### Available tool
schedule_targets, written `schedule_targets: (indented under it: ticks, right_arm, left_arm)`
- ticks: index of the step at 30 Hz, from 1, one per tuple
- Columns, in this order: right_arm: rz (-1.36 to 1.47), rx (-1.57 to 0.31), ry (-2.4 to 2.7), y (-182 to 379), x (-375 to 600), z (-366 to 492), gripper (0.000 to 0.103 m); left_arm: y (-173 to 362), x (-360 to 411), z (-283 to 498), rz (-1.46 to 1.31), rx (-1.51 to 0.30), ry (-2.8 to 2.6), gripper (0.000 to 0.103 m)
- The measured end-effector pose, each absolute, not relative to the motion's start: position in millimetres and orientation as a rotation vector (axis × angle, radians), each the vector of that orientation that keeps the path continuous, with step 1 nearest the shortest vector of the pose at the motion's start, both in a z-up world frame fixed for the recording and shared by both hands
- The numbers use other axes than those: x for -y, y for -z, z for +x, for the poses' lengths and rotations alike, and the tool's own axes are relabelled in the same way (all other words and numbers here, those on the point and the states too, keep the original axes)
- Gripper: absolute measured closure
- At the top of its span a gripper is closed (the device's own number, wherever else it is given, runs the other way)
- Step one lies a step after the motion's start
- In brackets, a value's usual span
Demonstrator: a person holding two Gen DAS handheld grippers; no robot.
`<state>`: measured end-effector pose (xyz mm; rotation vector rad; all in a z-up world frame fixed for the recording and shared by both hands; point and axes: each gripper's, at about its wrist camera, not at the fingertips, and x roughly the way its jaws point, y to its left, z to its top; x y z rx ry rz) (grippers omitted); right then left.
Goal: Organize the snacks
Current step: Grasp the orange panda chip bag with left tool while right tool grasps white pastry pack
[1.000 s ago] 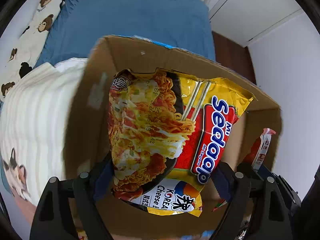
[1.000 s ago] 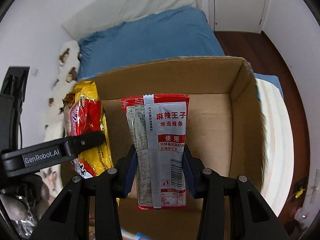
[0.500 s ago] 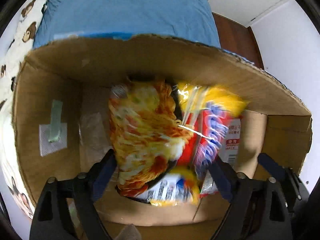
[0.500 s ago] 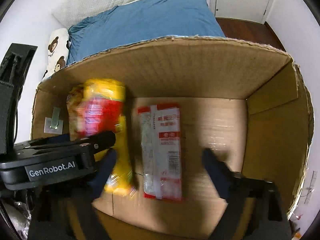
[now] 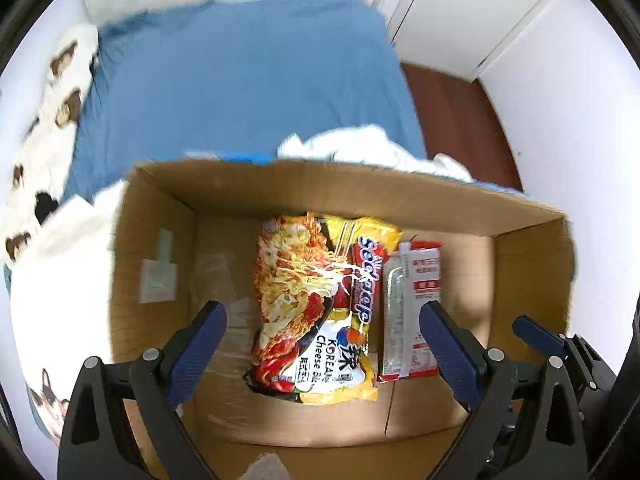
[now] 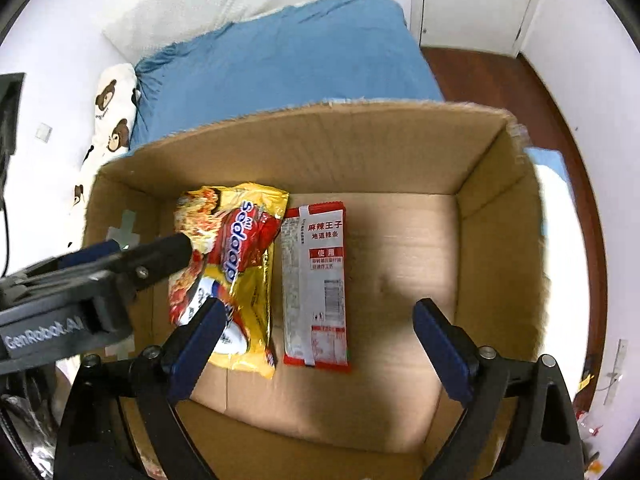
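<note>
A yellow and red noodle packet lies flat on the floor of an open cardboard box. A red and silver snack packet lies right beside it. Both also show in the right wrist view: the noodle packet and the snack packet in the box. My left gripper is open and empty above the noodle packet. My right gripper is open and empty above the snack packet. The left gripper's body crosses the left of the right wrist view.
The box stands on a bed with a blue sheet and white bedding. A bear-print pillow lies at the left. White cupboard doors and dark wood floor are at the far right. A taped label sticks to the box's left wall.
Both grippers lowered their packets into the box, opened and let go. The packets now lie side by side on the box floor, and both grippers have drawn back upward.
</note>
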<state>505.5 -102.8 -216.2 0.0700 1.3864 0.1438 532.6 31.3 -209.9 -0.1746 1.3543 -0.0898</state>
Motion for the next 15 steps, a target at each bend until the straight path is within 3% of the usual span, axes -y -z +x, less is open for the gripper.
schedule_targets:
  ticks: [8, 15]
  right_arm:
    - [0.125, -1.275, -0.164, 151, 105, 446, 0.004]
    - [0.21, -1.245, -0.188, 133, 114, 359, 0.003]
  left_arm:
    - [141, -41, 472, -0.134, -1.203, 0.109, 0.004]
    - [130, -64, 389, -0.106, -1.175, 0.07, 0.004]
